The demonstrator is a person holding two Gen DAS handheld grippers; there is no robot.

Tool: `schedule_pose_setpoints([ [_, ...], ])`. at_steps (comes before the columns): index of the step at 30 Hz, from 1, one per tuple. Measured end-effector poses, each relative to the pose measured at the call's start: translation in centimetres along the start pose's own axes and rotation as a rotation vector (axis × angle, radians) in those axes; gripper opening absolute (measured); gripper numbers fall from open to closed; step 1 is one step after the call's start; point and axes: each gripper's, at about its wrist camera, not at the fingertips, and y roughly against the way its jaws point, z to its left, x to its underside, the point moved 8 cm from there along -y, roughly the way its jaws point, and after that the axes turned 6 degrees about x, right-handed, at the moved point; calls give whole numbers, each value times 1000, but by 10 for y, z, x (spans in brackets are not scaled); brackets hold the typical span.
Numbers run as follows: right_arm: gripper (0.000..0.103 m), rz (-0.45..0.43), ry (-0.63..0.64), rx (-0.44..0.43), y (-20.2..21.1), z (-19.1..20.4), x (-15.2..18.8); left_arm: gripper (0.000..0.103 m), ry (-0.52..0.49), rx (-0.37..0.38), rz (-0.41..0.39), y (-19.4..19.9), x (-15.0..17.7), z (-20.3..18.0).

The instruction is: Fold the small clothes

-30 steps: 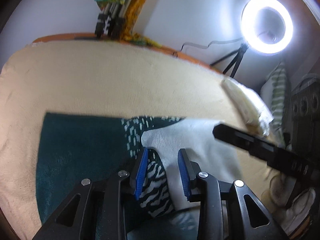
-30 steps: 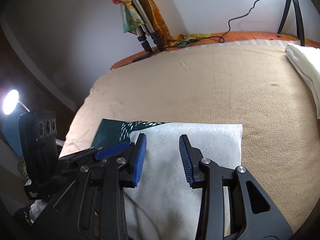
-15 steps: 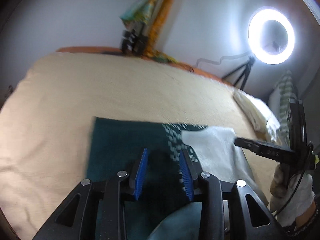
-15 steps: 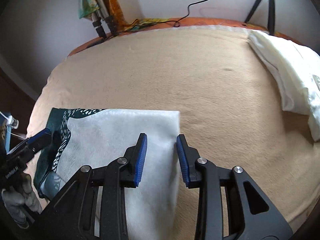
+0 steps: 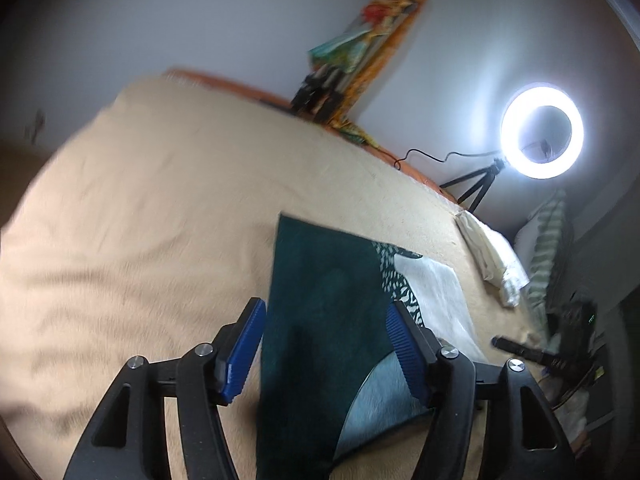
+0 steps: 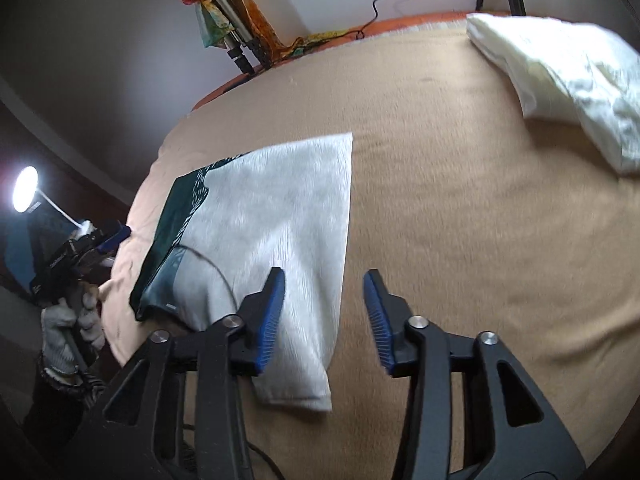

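Cloth [image 6: 276,216] lies flat on the bed [image 6: 460,184], near the edge closest to the person. One part of it is dark green and the other part is white, with a spotty pattern where they meet. It looks folded over at least once, with neat straight sides.

The left tool [image 5: 324,348] hangs over the green side, its blue fingers [image 5: 244,348] wide apart and holding nothing. The right tool [image 6: 326,314] hangs over the white side's long edge. It is apart too, with one finger above the cloth and the other above the bare blanket.

I think the next fold is about to start. To do it well, each tool should come down on a near corner and pinch only the cloth, not the fuzzy blanket under it. Both should squeeze at the same time and lift evenly, so the layers stay together. Then they should carry the near edge across to the far edge, line up the corners, and let go softly.

A white pillow [image 6: 568,68] sits far off at the side, well away. A ring light [image 5: 542,132] glows by the wall.
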Motion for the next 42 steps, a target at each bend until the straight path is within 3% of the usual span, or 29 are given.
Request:
schedule_pose_setpoints([
  [3, 48, 38, -40, -81, -4, -5, 12, 66, 130, 51, 30, -1, 9, 19],
  [10, 48, 85, -109, -203, -22, -6, 15, 66, 273, 147, 99, -15, 20, 36],
  [21, 48, 110, -144, -372, -44, 6, 0, 66, 274, 196, 95, -39, 6, 30],
  [27, 46, 109, -149, -400, -62, 19, -16, 64, 243, 196, 100, -59, 0, 14],
  [29, 45, 109, -146, -397, -66, 24, -21, 50, 258, 206, 118, -68, 1, 11],
  [31, 41, 111, -140, -392, -70, 27, -24, 44, 249, 187, 104, -73, -1, 9],
  [32, 33, 112, -137, -383, -71, 30, -25, 33, 236, 167, 106, -74, -2, 7],
  [35, 11, 126, -125, -329, -78, 34, -25, 14, 216, 139, 98, -75, -3, 4],
  [36, 9, 121, -108, -304, -78, 35, -24, 11, 198, 131, 92, -74, -3, 1],
  [37, 8, 50, -135, -231, -77, 33, -30, 6, 175, 122, 86, -72, -4, -2],
  [42, 6, -60, -66, -135, -54, 51, -40, 1, 79, 109, 41, -57, -11, -24],
])
